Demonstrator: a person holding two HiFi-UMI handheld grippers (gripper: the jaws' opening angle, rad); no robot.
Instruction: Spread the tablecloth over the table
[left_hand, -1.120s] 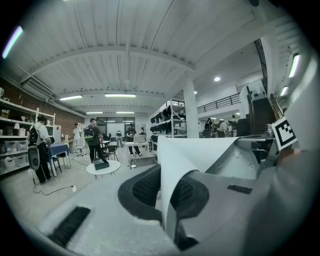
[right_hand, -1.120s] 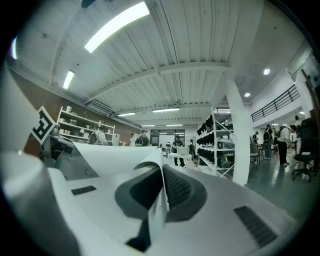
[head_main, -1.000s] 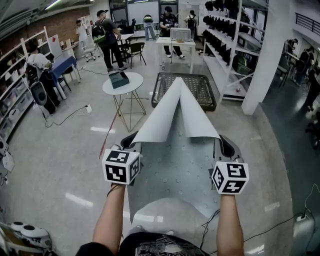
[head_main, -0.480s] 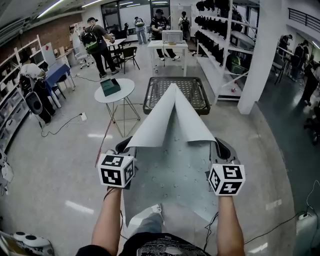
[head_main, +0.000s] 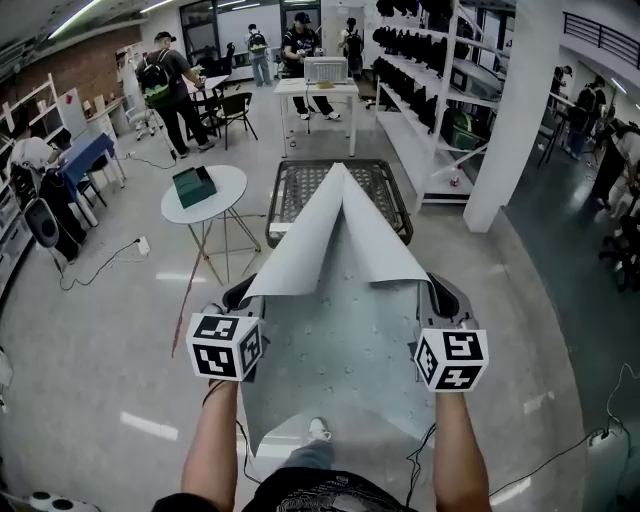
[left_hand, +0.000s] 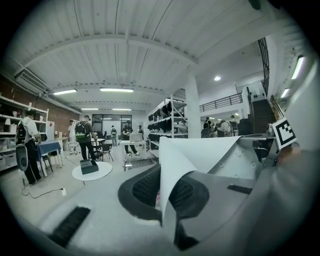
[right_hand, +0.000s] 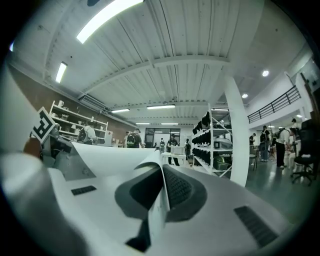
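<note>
We judge this to be the carrying step: the tablecloth (head_main: 345, 345) is off the floor and held up between our two hands, not yet on any surface, and the mesh-topped bench (head_main: 288, 205) that looks to be its target stands ahead of us. The left gripper (left_hand: 167, 197) is clamped tight on the cloth's left edge, with the sheet pinched between its dark pads and curling up out of them. The right gripper (right_hand: 161, 197) is closed the same way on the right edge, a thin fold of cloth standing upright between its pads. In the head view the cloth spans the gap between the grippers. Its patterned face sags toward our legs, and its pale underside is folded over into a peak that points at the bench. The near end hangs low by our shoe (head_main: 318, 430). A small round table (head_main: 205, 190) with a dark box on it stands to the left of the bench, apart from it. Next we would need to bring both edges over the bench at an even height, keep the grippers well apart so the sheet stays taut, and let the folded peak open out before lowering.
</note>
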